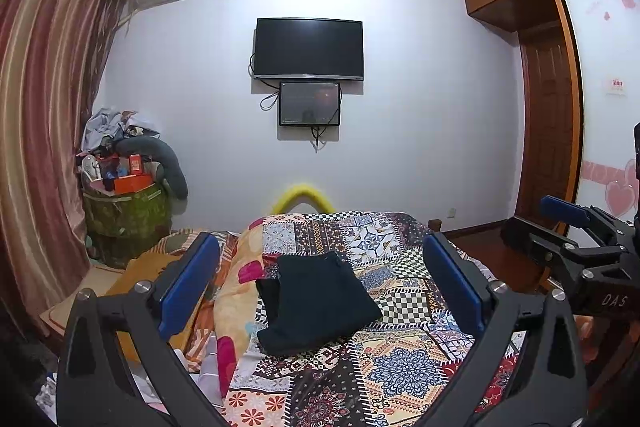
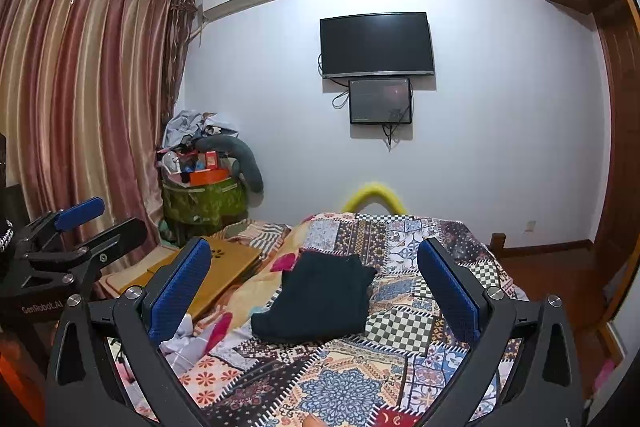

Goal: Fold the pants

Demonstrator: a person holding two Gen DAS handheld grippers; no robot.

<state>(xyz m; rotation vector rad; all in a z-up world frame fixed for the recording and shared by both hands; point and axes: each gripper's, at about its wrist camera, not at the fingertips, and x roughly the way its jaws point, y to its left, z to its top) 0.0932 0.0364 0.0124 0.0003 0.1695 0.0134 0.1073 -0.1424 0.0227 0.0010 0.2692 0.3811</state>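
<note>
Dark folded pants (image 1: 316, 301) lie flat on the patchwork bedspread (image 1: 404, 367) in the middle of the bed; they also show in the right wrist view (image 2: 320, 301). My left gripper (image 1: 320, 263) is open and empty, held above and in front of the pants, clear of them. My right gripper (image 2: 314, 267) is open and empty too, at about the same height. The right gripper shows at the right edge of the left wrist view (image 1: 560, 223), the left gripper at the left edge of the right wrist view (image 2: 100, 219).
A floral duvet (image 1: 236, 291) is bunched along the bed's left side beside a yellow-brown lap desk (image 2: 216, 267). A full green hamper (image 1: 124, 211) stands by the curtain. A TV (image 1: 308, 49) hangs on the far wall. A wooden wardrobe (image 1: 544, 131) is at the right.
</note>
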